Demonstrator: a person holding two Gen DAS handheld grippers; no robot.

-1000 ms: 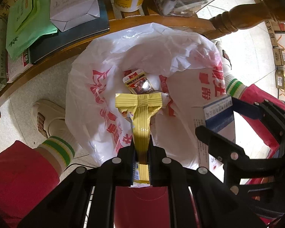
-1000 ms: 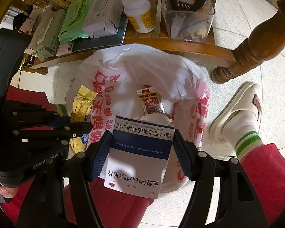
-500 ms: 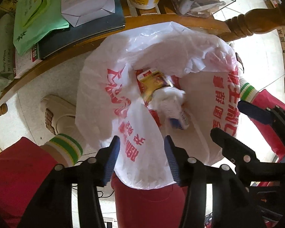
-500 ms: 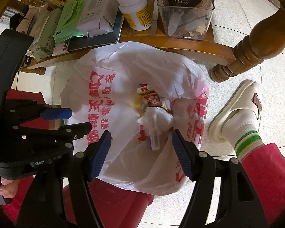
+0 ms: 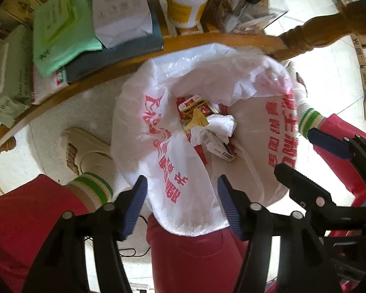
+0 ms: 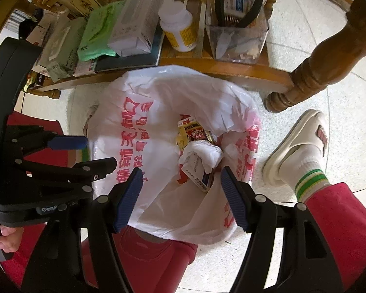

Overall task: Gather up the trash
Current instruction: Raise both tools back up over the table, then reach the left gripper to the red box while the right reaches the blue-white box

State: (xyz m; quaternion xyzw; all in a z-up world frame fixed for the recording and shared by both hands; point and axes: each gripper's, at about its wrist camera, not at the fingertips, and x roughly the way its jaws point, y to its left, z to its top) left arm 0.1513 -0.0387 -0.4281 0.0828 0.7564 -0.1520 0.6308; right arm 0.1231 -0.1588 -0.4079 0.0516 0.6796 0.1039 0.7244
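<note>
Pale speckled tile floor [image 6: 292, 78] under a cluttered wooden shelf [image 6: 222, 67] with a turned leg [image 6: 312, 73]

My trash bag [image 6: 144, 131] carries large red Chinese print I cannot read at this angle. "Baby Wipes" stands on the grey-green pack [image 5: 5, 78]. My left gripper's body [image 6: 51, 208] reads "Gen", the rest hidden.

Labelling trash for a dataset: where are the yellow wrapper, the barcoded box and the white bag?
yellow wrapper [image 5: 197, 119], left wrist view, its flat middle.
barcoded box [image 6: 199, 174], right wrist view, white face above the barcode.
white bag [image 6: 158, 92], right wrist view, far rim.
</note>
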